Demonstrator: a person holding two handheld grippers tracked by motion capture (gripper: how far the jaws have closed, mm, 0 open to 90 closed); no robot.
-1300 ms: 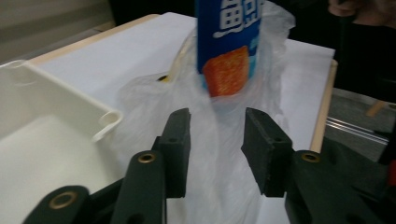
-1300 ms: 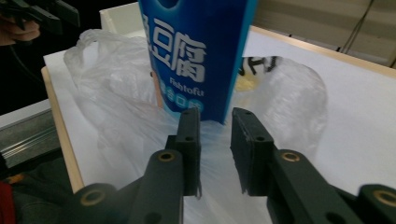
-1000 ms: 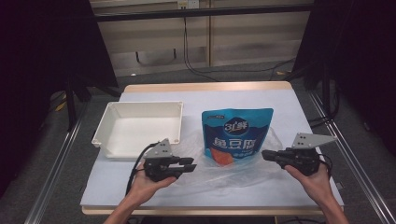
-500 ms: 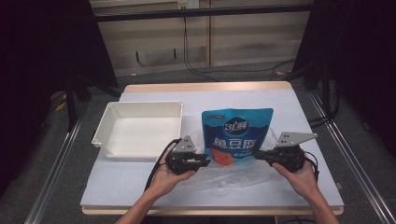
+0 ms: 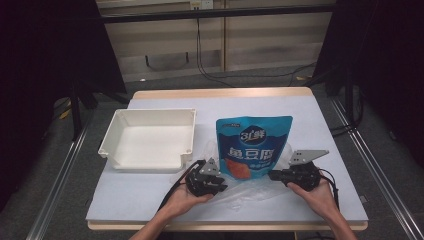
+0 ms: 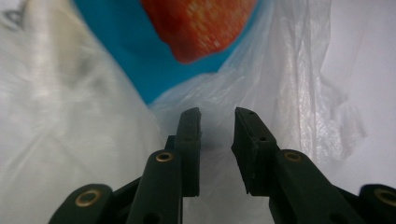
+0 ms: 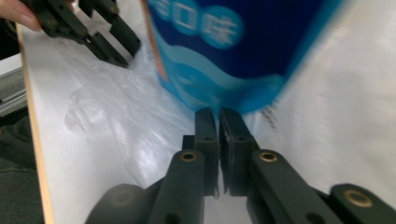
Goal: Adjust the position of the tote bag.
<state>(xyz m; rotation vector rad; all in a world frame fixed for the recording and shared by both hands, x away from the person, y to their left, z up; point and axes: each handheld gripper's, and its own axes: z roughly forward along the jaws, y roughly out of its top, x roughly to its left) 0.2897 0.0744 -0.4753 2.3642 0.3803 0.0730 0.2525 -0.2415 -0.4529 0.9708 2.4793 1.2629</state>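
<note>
Both claws have moved inward over the past second to the blue pouch (image 5: pixel 253 147) on the worktop (image 5: pixel 330 125): the left claw (image 6: pixel 217 122) released over clear plastic film (image 6: pixel 299 107), the right claw (image 7: pixel 218 122) nearly clenched at the pouch's corner, so a grasp looks imminent.

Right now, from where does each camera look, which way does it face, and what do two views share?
High view: above the person's side, facing forward and down on the table; both forearms enter from below.
Left gripper view: on the left gripper, jaws apart, facing the plastic bag.
Right gripper view: on the right gripper, jaws nearly closed.
Shared: the blue pouch.
</note>
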